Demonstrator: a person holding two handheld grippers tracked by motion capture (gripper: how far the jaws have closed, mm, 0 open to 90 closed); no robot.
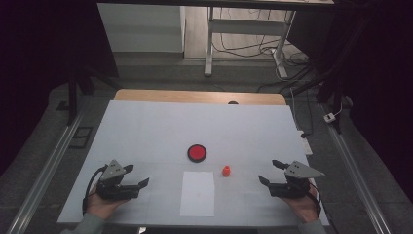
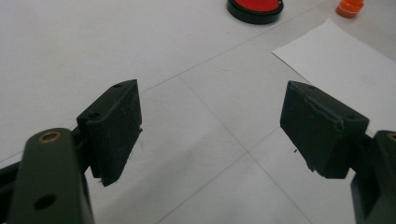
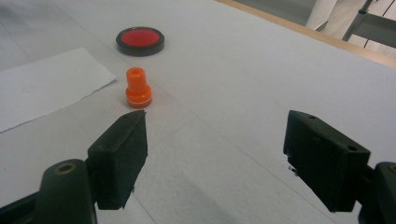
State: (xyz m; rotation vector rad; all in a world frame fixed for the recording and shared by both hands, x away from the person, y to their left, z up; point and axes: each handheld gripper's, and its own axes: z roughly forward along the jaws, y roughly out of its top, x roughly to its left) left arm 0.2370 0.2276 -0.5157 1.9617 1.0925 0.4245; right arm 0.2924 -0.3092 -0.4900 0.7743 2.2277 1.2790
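Both hands low — left hand-held gripper (image 1: pixel 136 176), right hand-held gripper (image 1: pixel 272 171) agape, angled inward.

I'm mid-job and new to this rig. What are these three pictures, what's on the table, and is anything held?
A person holds a two-jaw gripper in each hand. The high view looks down on the table: left gripper, right gripper. The other two pictures come from cameras riding on each gripper, looking along its black jaws. On the table lie a sheet of paper, a small orange stamp standing beside it, and a round red ink pad beyond. Both grippers are open and hold nothing.
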